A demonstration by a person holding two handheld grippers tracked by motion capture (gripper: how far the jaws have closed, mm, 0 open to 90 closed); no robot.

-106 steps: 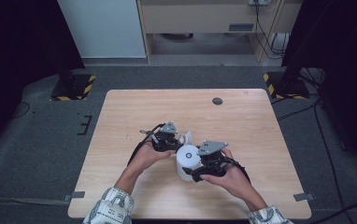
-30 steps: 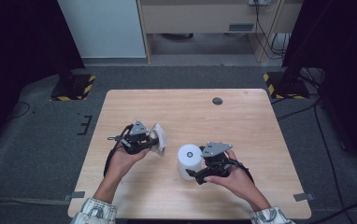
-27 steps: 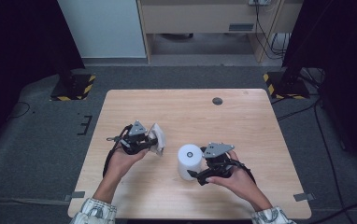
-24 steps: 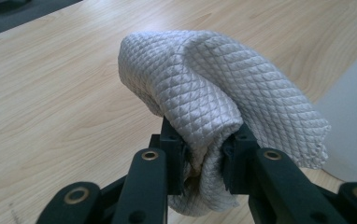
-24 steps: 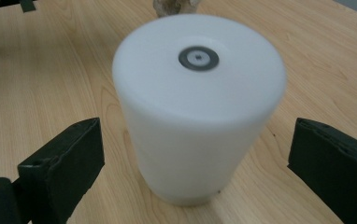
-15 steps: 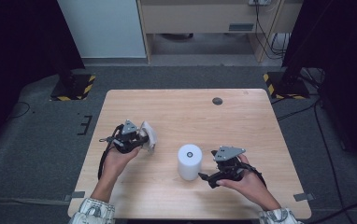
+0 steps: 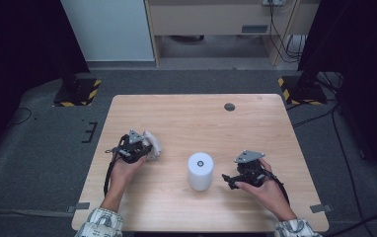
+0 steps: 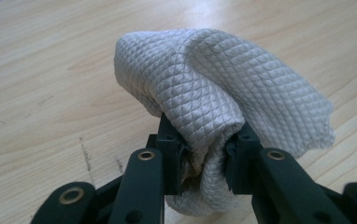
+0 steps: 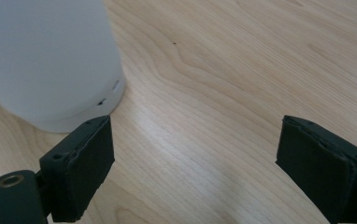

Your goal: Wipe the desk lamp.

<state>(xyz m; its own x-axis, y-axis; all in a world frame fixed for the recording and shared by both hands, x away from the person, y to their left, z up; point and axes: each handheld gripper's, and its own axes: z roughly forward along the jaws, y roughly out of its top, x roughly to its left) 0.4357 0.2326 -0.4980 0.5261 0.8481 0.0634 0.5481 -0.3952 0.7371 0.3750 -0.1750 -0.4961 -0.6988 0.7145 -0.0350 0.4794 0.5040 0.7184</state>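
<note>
2 pads of left hand-held gripper (image 8: 203, 156) pinch quilted cloth (image 8: 214, 88) above table (image 8: 41, 70).

Plaid cuffs on both sleeves (image 7: 99, 223); black grippers w/ grey top plates, brass rivets, black cables

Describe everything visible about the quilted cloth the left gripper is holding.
The cloth is pale grey-white with a fine diamond-quilted texture, soft and bunched into a loose, folded wad. The left gripper pinches a gathered fold of it between its two black jaws, which are shut on it; the rest billows above and beyond the jaws, with a ragged edge on the right. In the high view it sits at the gripper's tip over the left part of the wooden table, apart from the white cylinder.
</note>
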